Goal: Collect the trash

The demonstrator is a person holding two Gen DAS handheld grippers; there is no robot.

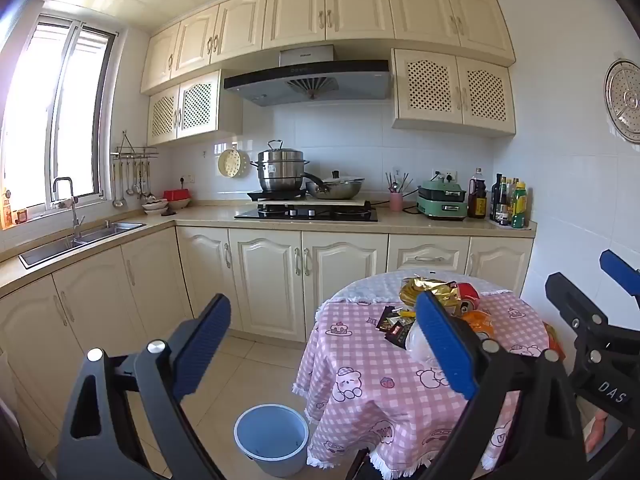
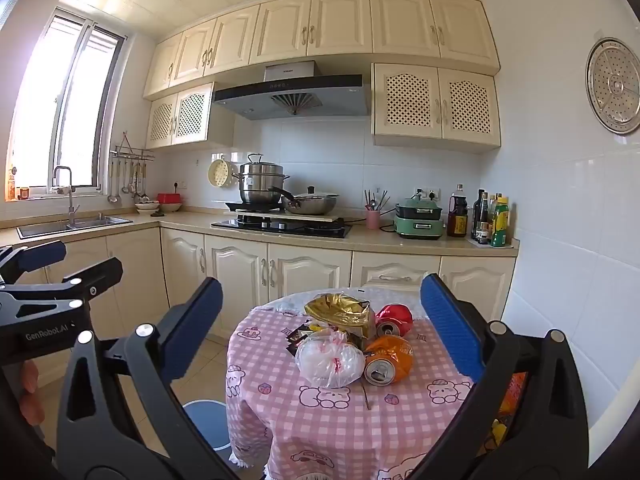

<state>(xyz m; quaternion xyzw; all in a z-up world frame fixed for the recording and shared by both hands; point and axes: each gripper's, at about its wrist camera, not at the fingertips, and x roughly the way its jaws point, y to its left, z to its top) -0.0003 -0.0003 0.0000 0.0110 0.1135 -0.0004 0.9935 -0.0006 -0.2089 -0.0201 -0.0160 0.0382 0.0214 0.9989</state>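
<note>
with nothing picked up yet, the left gripper (image 1: 324,344) and right gripper (image 2: 322,324) both hung wide and empty, the trash (image 2: 352,344) lay on the table (image 2: 400,424) at 12 o'clock, and the bin (image 1: 272,444) waited at 7 o'clock, so a first grab was needed.

Left tool (image 1: 324,322), right tool (image 2: 322,306) — black frames, blue pads, silver screws.

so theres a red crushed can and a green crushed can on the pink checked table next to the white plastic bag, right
Not quite: the second can is orange, not green. The right wrist view shows it crushed, lying beside the white plastic bag, with the red crushed can behind it on the pink checked table.
</note>
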